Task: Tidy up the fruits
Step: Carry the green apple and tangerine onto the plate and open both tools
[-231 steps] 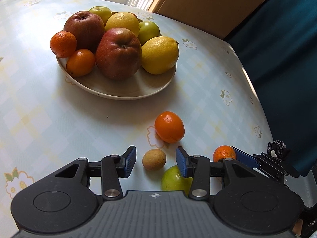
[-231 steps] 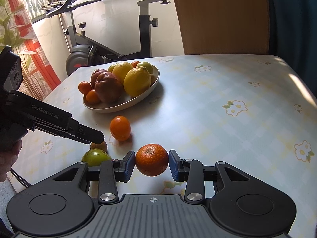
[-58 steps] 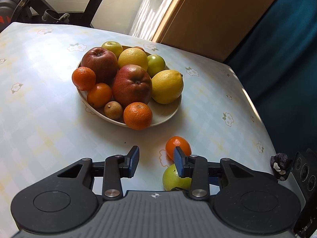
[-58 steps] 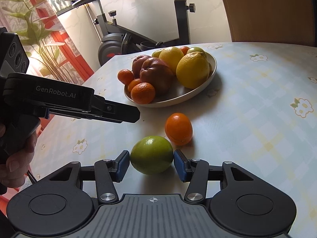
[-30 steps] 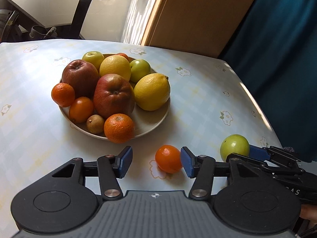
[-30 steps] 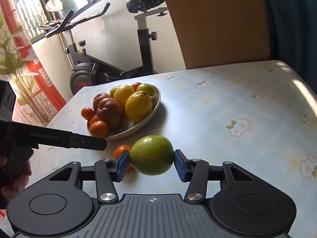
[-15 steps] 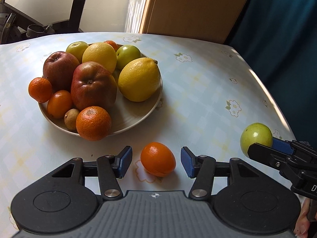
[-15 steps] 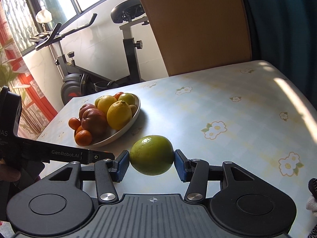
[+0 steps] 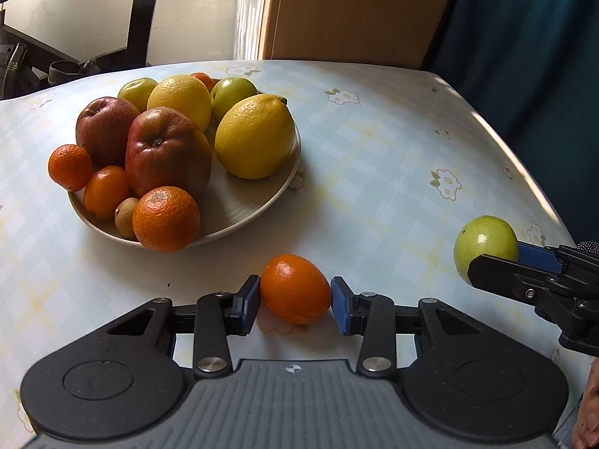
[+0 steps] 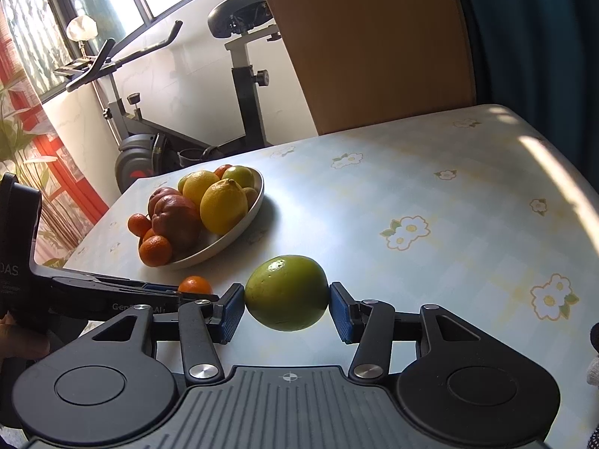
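A small orange (image 9: 295, 293) lies on the flowered tablecloth just in front of the fruit plate (image 9: 254, 205). My left gripper (image 9: 295, 299) is closing on it, and both blue pads touch its sides. Held in the air to the right is a green fruit (image 10: 286, 292), with my right gripper (image 10: 287, 307) shut on it. That green fruit (image 9: 485, 241) also shows at the right edge of the left wrist view. In the right wrist view the orange (image 10: 194, 285) peeks out behind the left gripper's fingers (image 10: 164, 290).
The plate (image 10: 239, 232) holds apples, lemons, green fruits, several oranges and a small brown fruit. An exercise bike (image 10: 239, 75) stands beyond the table's far edge, and a wooden panel (image 9: 355, 11) and a dark curtain (image 9: 531, 37) rise behind. The table (image 9: 393, 142) stretches out to the right of the plate.
The left gripper has come forward and down over the orange, and its jaws have narrowed onto it. The right gripper keeps the green fruit lifted, almost still.
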### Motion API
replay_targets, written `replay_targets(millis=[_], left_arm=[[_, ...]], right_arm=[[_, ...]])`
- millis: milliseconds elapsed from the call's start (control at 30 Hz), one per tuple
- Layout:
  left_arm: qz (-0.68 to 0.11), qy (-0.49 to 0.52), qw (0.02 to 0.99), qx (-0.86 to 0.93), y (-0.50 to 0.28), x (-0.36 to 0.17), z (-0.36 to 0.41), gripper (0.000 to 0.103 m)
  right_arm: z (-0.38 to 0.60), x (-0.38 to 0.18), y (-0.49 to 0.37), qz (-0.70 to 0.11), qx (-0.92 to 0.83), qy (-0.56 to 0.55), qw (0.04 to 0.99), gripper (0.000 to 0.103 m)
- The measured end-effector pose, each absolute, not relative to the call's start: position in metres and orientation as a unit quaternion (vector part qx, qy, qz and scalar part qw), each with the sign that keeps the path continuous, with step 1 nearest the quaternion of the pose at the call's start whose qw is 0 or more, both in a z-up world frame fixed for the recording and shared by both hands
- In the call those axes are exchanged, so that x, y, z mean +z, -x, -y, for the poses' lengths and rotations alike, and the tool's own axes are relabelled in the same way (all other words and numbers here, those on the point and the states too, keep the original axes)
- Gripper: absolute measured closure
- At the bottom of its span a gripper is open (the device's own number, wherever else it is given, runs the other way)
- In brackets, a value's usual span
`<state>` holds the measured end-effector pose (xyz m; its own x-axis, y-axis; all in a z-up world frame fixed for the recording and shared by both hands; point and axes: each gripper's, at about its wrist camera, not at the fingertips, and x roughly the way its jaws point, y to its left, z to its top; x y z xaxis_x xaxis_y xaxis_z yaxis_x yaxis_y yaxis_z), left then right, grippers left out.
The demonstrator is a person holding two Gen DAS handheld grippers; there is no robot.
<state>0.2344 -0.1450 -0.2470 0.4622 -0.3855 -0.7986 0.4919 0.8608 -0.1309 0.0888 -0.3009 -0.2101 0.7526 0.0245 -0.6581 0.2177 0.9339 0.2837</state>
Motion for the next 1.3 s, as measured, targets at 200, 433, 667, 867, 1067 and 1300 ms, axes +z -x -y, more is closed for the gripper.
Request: replay_targets(millis=[200, 433, 667, 867, 1067, 1300], left_arm=[[-0.433, -0.062, 0.861, -0.260, -0.223, -0.240, 0.140, 0.061], [-0.406, -0.057, 0.873, -0.265, -0.207, -0.222, 0.130, 0.061], [-0.362, -0.059, 0.895, -0.255, -0.201, -0.190, 0.115, 0.060], [-0.340, -0.057, 0.907, -0.242, -0.205, -0.166, 0.105, 0.060], [-0.320, -0.059, 0.916, -0.234, -0.211, -0.148, 0.097, 0.060], [-0.312, -0.057, 0.920, -0.231, -0.226, -0.134, 0.088, 0.060]], right_arm=[[0.298, -0.211, -0.092, -0.352, -0.050, -0.170, 0.919, 0.057], [0.289, -0.207, -0.094, -0.352, -0.040, -0.162, 0.921, 0.057], [0.280, -0.190, -0.101, -0.341, -0.023, -0.151, 0.927, 0.057], [0.271, -0.169, -0.114, -0.330, -0.008, -0.126, 0.935, 0.057], [0.263, -0.145, -0.134, -0.316, 0.010, -0.106, 0.943, 0.057], [0.255, -0.127, -0.159, -0.308, 0.026, -0.080, 0.948, 0.057]])
